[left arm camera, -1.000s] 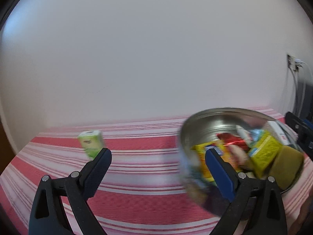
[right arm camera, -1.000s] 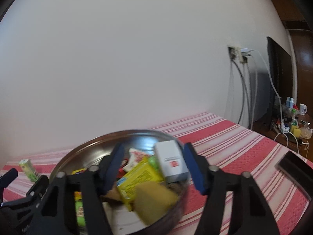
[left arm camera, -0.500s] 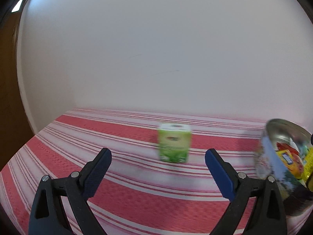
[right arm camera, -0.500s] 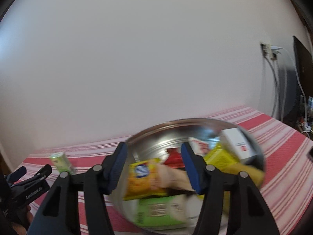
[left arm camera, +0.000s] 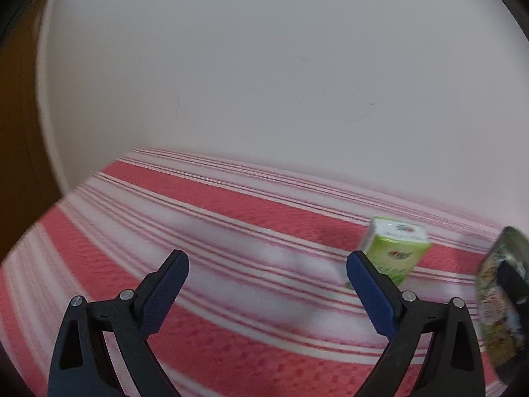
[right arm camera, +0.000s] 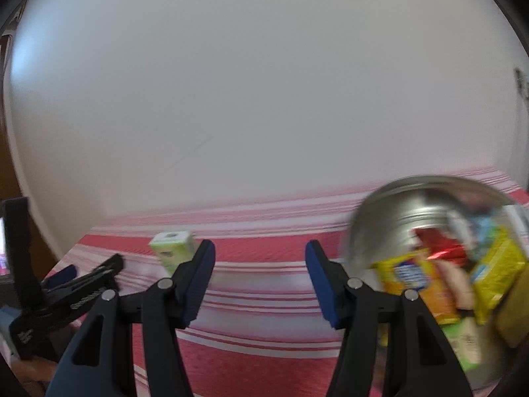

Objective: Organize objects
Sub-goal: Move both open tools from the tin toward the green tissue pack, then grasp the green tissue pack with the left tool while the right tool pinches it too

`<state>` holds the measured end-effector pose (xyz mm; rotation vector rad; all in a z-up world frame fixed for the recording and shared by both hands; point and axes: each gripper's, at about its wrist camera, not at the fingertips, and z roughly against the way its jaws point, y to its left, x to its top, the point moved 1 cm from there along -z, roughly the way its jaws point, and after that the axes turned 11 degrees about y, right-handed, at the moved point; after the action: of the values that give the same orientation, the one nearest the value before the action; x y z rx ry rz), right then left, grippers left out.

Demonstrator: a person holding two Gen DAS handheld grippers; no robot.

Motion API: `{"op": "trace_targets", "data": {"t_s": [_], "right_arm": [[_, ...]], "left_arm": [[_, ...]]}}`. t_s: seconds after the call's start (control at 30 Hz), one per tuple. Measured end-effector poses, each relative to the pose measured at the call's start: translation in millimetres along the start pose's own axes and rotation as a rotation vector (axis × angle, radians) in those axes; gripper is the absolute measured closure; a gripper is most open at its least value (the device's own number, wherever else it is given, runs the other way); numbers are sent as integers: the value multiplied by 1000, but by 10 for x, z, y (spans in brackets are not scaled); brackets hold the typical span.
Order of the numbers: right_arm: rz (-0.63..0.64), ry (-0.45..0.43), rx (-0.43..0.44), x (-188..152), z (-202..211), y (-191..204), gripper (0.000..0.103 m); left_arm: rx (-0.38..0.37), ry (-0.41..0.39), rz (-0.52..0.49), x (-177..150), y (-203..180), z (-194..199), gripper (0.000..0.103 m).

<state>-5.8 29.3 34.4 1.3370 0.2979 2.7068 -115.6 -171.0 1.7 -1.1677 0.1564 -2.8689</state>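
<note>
A small green carton [left arm camera: 393, 251] stands on the red-and-white striped cloth [left arm camera: 231, 231], just beyond my left gripper's right fingertip. My left gripper [left arm camera: 267, 264] is open and holds nothing. In the right wrist view the same green carton [right arm camera: 172, 248] sits behind the left finger of my right gripper [right arm camera: 259, 258], which is open over bare cloth. To its right a metal bowl [right arm camera: 396, 211] holds several packets, among them a yellow-orange snack packet [right arm camera: 416, 278] and a yellow box [right arm camera: 496, 268]. The left gripper [right arm camera: 89, 273] shows at the lower left of that view.
A white wall [left arm camera: 264, 66] runs along the far edge of the table. The bowl's side [left arm camera: 496, 297] appears at the right edge of the left wrist view. A dark wooden surface [left arm camera: 20, 132] stands left of the table. A wall socket [right arm camera: 520, 82] is at far right.
Both views have swung left. The bowl slid from between the right fingers to the right edge; the green carton moved from left of the left gripper to its right finger.
</note>
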Motion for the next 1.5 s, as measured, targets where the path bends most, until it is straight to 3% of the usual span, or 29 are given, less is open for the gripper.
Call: {"op": "trace_targets", "data": {"t_s": [0.27, 0.37, 0.47, 0.73, 0.87, 0.93, 1.0, 1.1, 1.33, 1.5], "right_arm": [[-7, 147, 156, 94, -502, 153, 45], [-50, 164, 224, 150, -582, 83, 45], [-62, 163, 240, 152, -571, 172, 45], [-166, 196, 362, 277, -748, 169, 46], [-226, 258, 440, 348, -932, 135, 60], [-277, 315, 508, 373, -1084, 127, 65], [-336, 368, 559, 372, -1228, 87, 65], [-367, 415, 575, 370, -1366, 82, 65], [-388, 421, 589, 426, -1456, -5, 68], [-317, 390, 538, 488, -1379, 19, 70]], "left_arm": [[-149, 4, -123, 135, -95, -140, 5], [-192, -14, -152, 163, -97, -131, 5], [-136, -29, -266, 129, -214, -130, 5], [-181, 7, -384, 150, -442, -251, 5], [-186, 5, -472, 188, -570, -325, 6], [-202, 42, -520, 193, -634, -407, 16], [-248, 72, -531, 217, -648, -461, 36], [-339, 103, -529, 263, -637, -509, 48], [-309, 72, -567, 225, -689, -456, 55], [-285, 53, -583, 188, -710, -412, 57]]}}
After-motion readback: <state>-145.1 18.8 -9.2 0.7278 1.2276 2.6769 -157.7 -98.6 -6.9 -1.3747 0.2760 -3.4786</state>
